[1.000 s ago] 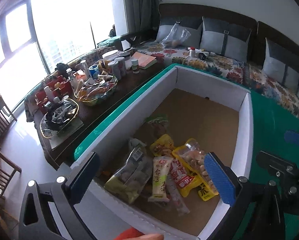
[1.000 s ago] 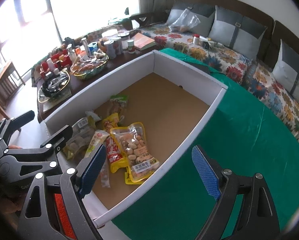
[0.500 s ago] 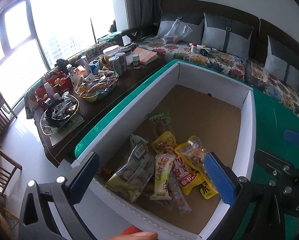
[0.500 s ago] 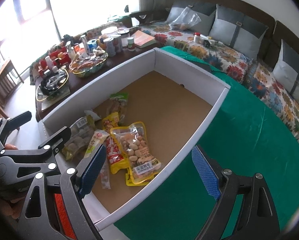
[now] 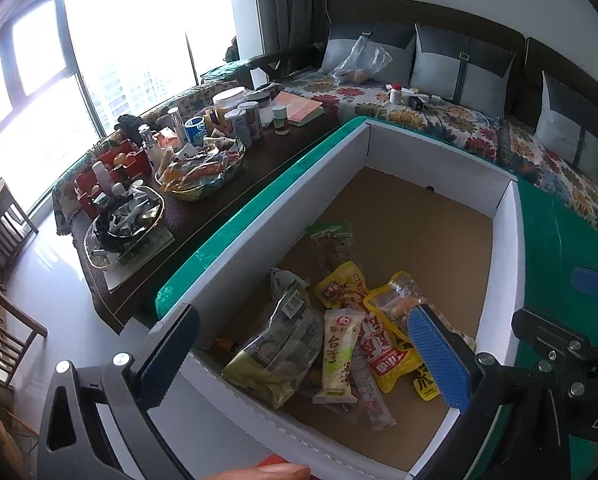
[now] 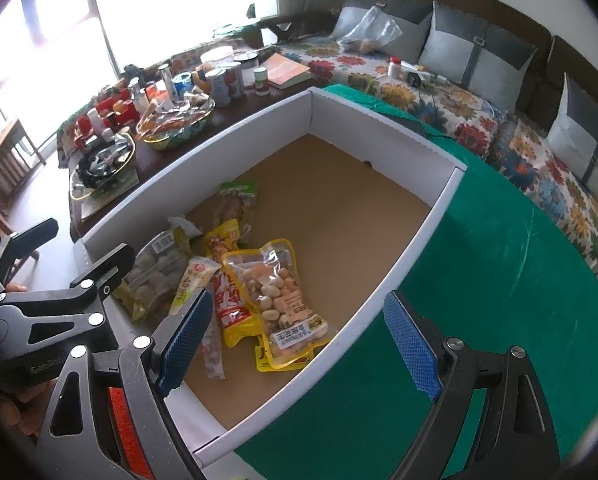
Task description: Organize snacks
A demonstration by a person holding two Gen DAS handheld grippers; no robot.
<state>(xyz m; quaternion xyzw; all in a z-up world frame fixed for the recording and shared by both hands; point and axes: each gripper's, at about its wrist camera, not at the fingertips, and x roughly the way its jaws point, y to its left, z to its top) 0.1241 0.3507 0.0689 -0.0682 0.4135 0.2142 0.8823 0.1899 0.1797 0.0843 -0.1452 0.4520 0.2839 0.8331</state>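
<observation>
A white cardboard box (image 5: 511,248) (image 6: 379,120) with a brown floor stands on a green cloth. Several snack packets lie bunched at its near end: a clear bag of peanuts (image 6: 279,288) (image 5: 399,304), a red and yellow pouch (image 6: 229,300) (image 5: 383,352), a pale green stick pack (image 5: 339,356) (image 6: 193,284), a clear bag of round sweets (image 5: 275,352) (image 6: 155,272) and a green-topped pack (image 5: 333,240) (image 6: 235,200) farther in. My left gripper (image 5: 303,360) hovers open above the near packets. My right gripper (image 6: 295,340) hangs open over the box's near right wall, holding nothing.
A dark low table (image 5: 235,196) left of the box carries a bowl of snacks (image 5: 203,172), cans, jars and a book. A flowered sofa (image 6: 439,96) with grey cushions runs behind. Green cloth (image 6: 499,280) spreads right of the box. A fingertip (image 5: 259,472) shows at the bottom edge.
Both cameras have drawn slightly back and up from the box, so the packets sit a little farther in. Both grippers stay open; no packet has moved.
</observation>
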